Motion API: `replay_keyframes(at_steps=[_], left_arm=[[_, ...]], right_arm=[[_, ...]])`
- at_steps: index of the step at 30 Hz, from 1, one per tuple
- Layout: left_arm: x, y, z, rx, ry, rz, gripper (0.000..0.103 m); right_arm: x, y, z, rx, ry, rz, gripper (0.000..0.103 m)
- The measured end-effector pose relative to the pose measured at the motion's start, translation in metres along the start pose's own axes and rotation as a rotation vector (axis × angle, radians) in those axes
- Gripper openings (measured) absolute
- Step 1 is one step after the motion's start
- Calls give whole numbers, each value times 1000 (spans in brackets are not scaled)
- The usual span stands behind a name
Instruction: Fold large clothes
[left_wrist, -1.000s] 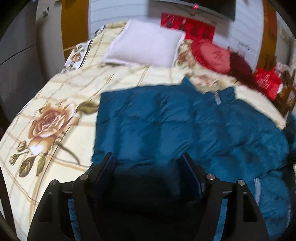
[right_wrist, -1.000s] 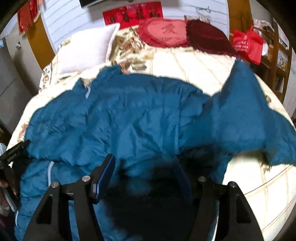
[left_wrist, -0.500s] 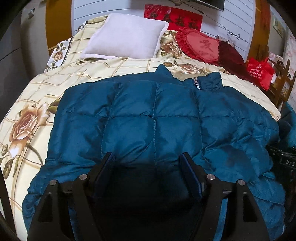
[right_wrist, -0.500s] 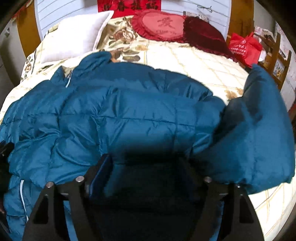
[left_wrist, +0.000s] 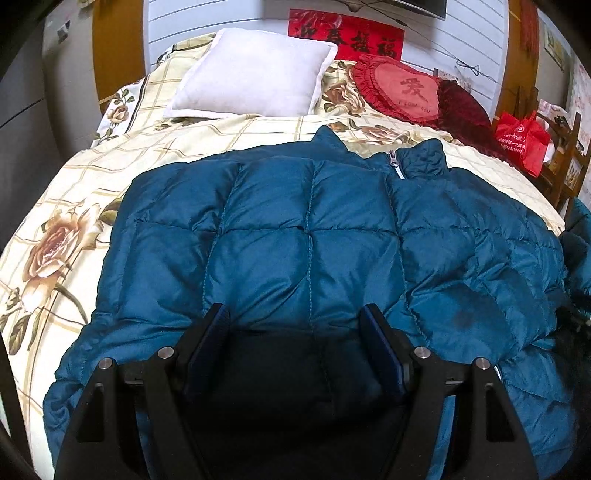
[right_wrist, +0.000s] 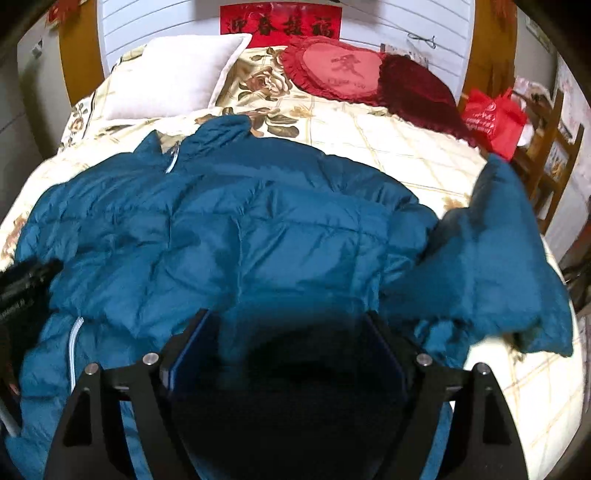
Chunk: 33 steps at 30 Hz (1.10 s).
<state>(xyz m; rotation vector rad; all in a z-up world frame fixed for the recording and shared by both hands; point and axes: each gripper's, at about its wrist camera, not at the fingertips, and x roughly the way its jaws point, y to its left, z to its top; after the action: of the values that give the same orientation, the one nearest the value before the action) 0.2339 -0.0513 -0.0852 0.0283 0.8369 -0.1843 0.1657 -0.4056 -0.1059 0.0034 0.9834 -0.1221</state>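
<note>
The blue down jacket (left_wrist: 310, 236) lies spread across the bed (left_wrist: 74, 192), collar and zip pull toward the pillows, hem toward whoever's holding the tools. Left gripper (left_wrist: 295, 328) sits low over the hem w/ fingers set wide apart, nothing pinched between them as far as I can see. Right gripper (right_wrist: 288, 332) is the same story: fingers wide, released, hovering just above the near edge on the other side.

To do this step well: the right-hand sleeve (right_wrist: 509, 258) is bunched and sticking out off to the side, so that wants laying flat or folding in over the body first. Pinch only the outer shell near a seam, since puffy fill slips. Lift both hem corners level, bring them up evenly toward the collar, then press air out before letting go.

Hard to read: the strip of hem directly under each gripper is in deep shadow, so contact w/ fabric is unclear, prob. just above it. The right view is blurred. The left sleeve isn't visible; it may be tucked under. A dark object at the right view's left edge is cut off, likely the other tool.
</note>
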Motion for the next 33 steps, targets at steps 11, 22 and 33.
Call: replay_keyframes(at_steps=[11,22,33], left_arm=[[-52,-20,-14,28,-54,-43,70],[-83,-52,-25,28,-55,-131,70],[-79,-70,-38,19,-22,-154,70]], right_arm=[[-40,-17,-11,63,-63,70,84],[-77,-48,-31,69,-87,6,84],[-86,-104,-43,111,-94,-73,84]])
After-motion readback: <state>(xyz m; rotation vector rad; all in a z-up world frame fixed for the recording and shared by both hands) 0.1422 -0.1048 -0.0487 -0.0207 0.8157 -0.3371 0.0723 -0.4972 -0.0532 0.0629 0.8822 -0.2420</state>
